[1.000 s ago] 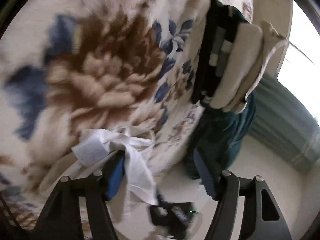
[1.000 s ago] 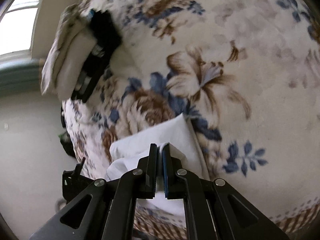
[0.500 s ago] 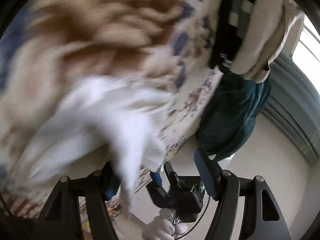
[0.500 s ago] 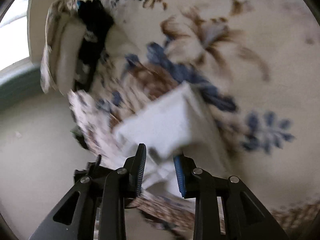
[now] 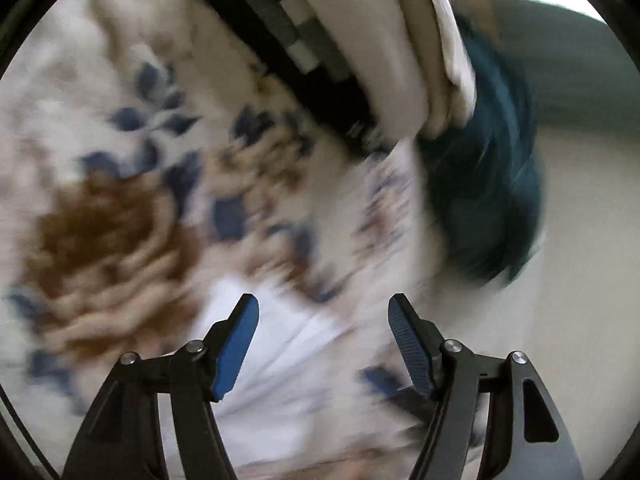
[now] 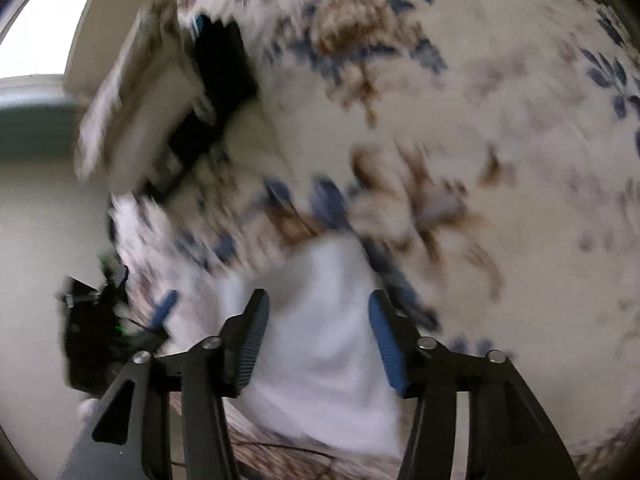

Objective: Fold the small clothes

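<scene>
A small white garment (image 6: 324, 328) lies on the floral blanket (image 6: 500, 128) near its front edge. It also shows in the left wrist view (image 5: 288, 364), blurred. My right gripper (image 6: 316, 340) is open, its jaws apart just above the garment and holding nothing. My left gripper (image 5: 323, 346) is open too, over the garment's other end. The left gripper's blue fingertip (image 6: 164, 308) shows at the left of the right wrist view. Both views are motion-blurred.
A stack of folded clothes, black, checked and cream (image 5: 340, 52), lies at the blanket's far side and also shows in the right wrist view (image 6: 168, 112). A dark teal cloth (image 5: 488, 192) hangs past the blanket's edge. Pale floor (image 6: 36, 232) lies beyond.
My right gripper was shut on the white garment and has opened, letting it go. My left gripper stayed open and swung over the garment, which now lies on the blanket.
</scene>
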Demonstrator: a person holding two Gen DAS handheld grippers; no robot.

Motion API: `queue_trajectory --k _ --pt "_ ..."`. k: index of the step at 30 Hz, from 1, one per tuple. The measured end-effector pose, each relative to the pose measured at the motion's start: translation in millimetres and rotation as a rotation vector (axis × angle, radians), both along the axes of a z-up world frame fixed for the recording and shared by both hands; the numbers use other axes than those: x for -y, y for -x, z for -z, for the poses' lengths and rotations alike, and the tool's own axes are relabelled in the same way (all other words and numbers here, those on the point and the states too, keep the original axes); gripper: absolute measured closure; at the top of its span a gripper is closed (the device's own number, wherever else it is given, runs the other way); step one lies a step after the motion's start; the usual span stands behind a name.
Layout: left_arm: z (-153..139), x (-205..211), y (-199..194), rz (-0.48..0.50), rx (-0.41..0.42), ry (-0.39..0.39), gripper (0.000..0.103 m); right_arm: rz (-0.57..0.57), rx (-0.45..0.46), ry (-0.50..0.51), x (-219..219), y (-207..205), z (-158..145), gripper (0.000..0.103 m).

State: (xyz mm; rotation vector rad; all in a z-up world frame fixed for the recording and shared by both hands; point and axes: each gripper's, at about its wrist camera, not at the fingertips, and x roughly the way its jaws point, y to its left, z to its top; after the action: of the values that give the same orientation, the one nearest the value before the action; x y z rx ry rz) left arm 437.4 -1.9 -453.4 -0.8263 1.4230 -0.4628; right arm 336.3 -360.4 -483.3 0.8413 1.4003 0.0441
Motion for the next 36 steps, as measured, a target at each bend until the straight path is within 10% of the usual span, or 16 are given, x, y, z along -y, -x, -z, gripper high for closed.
queue_trajectory --k 6,8,13,15,18,20,21,23,27,33,36 --pt "58 8 21 0.128 -0.034 -0.252 0.038 -0.002 -0.095 -0.091 -18 11 53 0.049" --pt "68 -1 8 0.122 -0.009 -0.354 0.038 0.032 -0.07 -0.049 -18 6 56 0.083" --pt "65 -32 -4 0.036 -0.038 -0.293 0.038 -0.009 -0.108 0.141 -12 6 48 0.091" --pt "55 -36 1 0.054 -0.032 -0.29 0.038 0.007 -0.098 0.085 -7 8 46 0.085" --pt "45 -35 13 0.062 -0.021 -0.266 0.038 0.056 -0.091 -0.056 0 4 53 0.042" --pt "45 -21 12 0.069 -0.019 -0.253 0.038 0.067 -0.099 -0.095 -2 -5 65 0.042" --pt "48 -15 11 0.077 -0.026 -0.24 0.038 0.07 -0.104 -0.114 -3 -8 70 0.045" --pt "53 -9 12 0.101 -0.041 -0.231 0.038 0.068 -0.075 -0.102 -12 -12 69 0.086" --pt "61 6 2 0.202 0.009 -0.422 0.038 0.085 -0.039 0.044 -8 -7 44 0.099" --pt "46 -17 3 0.173 -0.023 -0.421 0.038 0.073 -0.049 0.013 8 -3 32 0.095" --pt "24 -24 26 0.131 0.003 -0.342 0.033 0.005 -0.04 0.034 0 2 21 0.051"
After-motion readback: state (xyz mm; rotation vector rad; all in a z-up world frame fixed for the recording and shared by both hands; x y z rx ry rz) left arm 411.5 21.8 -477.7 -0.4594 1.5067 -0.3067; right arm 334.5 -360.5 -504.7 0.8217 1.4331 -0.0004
